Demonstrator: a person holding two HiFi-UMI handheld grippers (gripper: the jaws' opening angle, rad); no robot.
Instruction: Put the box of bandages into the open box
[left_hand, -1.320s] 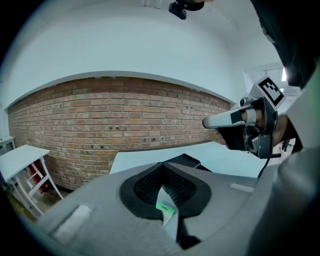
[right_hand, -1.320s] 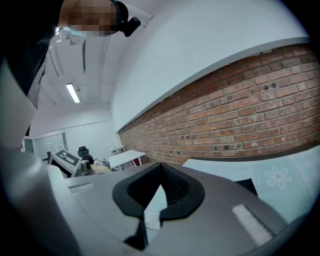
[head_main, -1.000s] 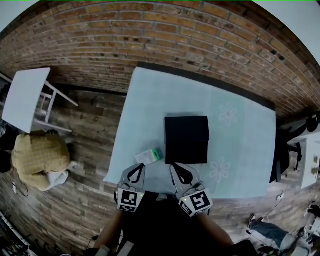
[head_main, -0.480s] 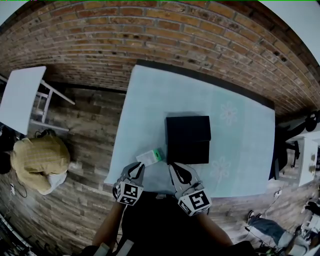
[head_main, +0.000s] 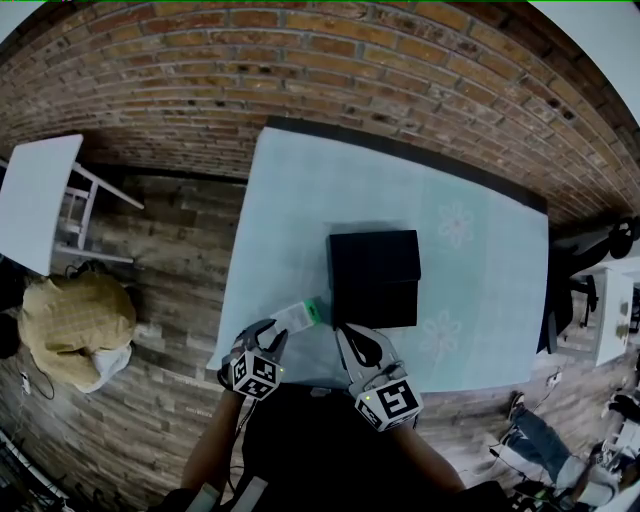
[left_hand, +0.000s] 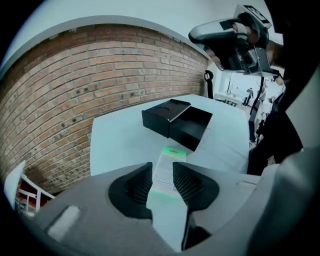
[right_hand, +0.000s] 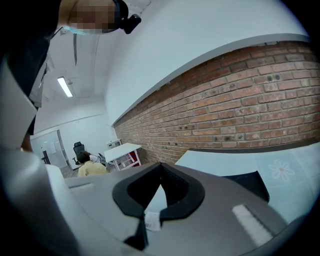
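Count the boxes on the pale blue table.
2. A black open box sits near the middle of the table. A small white-and-green bandage box lies just left of it in the head view, near the front edge. The black box's dark interior could hide more.

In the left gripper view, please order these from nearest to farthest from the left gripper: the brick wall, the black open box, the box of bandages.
1. Box of bandages: at the left gripper, between its fingers, which have just been opening.
2. Black open box: farther along the table, slightly right.
3. Brick wall: behind the table, at the back.
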